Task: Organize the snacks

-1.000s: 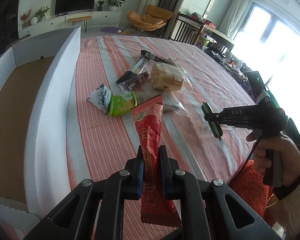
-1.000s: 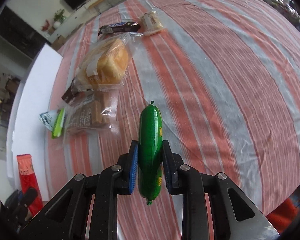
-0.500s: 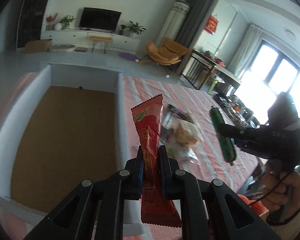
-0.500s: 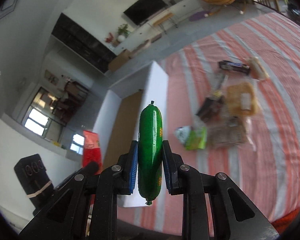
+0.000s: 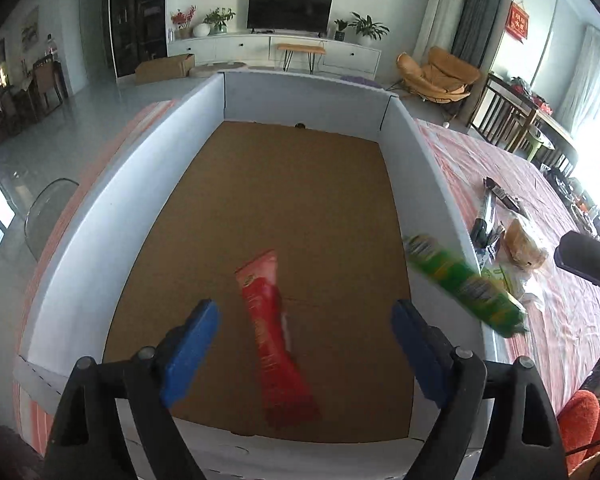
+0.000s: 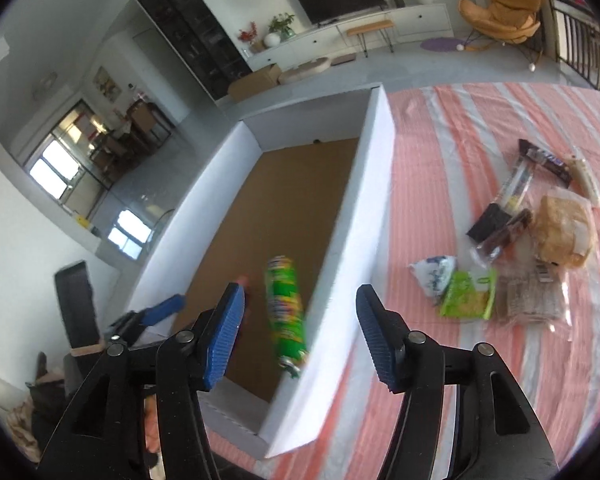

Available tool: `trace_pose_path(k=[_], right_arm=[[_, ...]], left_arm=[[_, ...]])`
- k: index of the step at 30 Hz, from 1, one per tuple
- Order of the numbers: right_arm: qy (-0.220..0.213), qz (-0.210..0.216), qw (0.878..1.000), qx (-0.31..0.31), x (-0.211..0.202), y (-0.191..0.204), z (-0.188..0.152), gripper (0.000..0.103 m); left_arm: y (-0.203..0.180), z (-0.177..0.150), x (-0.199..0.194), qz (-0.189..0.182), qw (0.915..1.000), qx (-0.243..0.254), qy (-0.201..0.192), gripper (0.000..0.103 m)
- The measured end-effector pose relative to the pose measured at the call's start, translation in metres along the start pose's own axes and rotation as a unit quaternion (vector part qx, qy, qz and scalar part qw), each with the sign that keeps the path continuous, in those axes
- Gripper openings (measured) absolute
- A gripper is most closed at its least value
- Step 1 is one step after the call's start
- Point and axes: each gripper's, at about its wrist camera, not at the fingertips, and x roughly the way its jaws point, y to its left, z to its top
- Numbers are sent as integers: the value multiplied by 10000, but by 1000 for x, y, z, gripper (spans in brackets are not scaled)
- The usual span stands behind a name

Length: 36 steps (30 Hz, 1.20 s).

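Blue-padded fingers of the left gripper (image 5: 302, 344) are seen spread wide above the near end of a large white-walled cardboard box with a brown floor (image 5: 416, 168), nothing being held between them. Just beyond them, a long red foil snack packet (image 5: 274, 332) is blurred, apparently in mid-fall over the near part of the floor. The right gripper (image 6: 300, 336) is likewise spread and empty, positioned over the box's right wall. A green plastic-wrapped sausage stick (image 6: 286, 312) is caught blurred just inside that wall, close to its top edge.

Farther right, on the red-and-white striped tablecloth (image 6: 440, 128), the remaining snacks are left in a loose cluster: a small green packet (image 6: 466, 296), a white-and-blue pouch (image 6: 436, 274), a bagged bread bun (image 6: 566, 232) and dark wrapped bars (image 6: 546, 160).

Risk is judged to lie with the green stick: being so near the rim, it could be clipped by the wall and tipped out onto the cloth.
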Motion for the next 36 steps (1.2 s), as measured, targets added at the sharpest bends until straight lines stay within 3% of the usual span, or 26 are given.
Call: trace_pose_path(k=[5, 9, 12, 16, 21, 27, 36], right_arm=[[-530, -1265, 9899, 374, -26, -79, -24, 71], [-707, -2383, 9626, 1075, -38, -157, -57, 71], [-652, -2801, 9455, 1526, -42, -204, -80, 71], [-740, -3118, 9317, 1711, -51, -234, -99, 71], [-773, -3082, 9270, 1993, -51, -248, -108, 71], [-747, -3241, 9156, 2261, -50, -258, -115, 71], [-598, -3459, 9138, 2045, -41, -253, -114, 79]], left_arm=[[-33, -1, -6, -465, 9986, 124, -201, 89], [-87, -5, -21, -988, 9931, 561, -297, 94], [-139, -14, -23, -1449, 9841, 1011, -202, 99], [-204, -37, 2, -1704, 9734, 1521, 186, 99], [-251, -67, 54, -1399, 9717, 1817, 560, 99], [-256, -93, 87, -882, 9776, 1828, 561, 99], [-244, -109, 91, -703, 9784, 1914, 342, 100]])
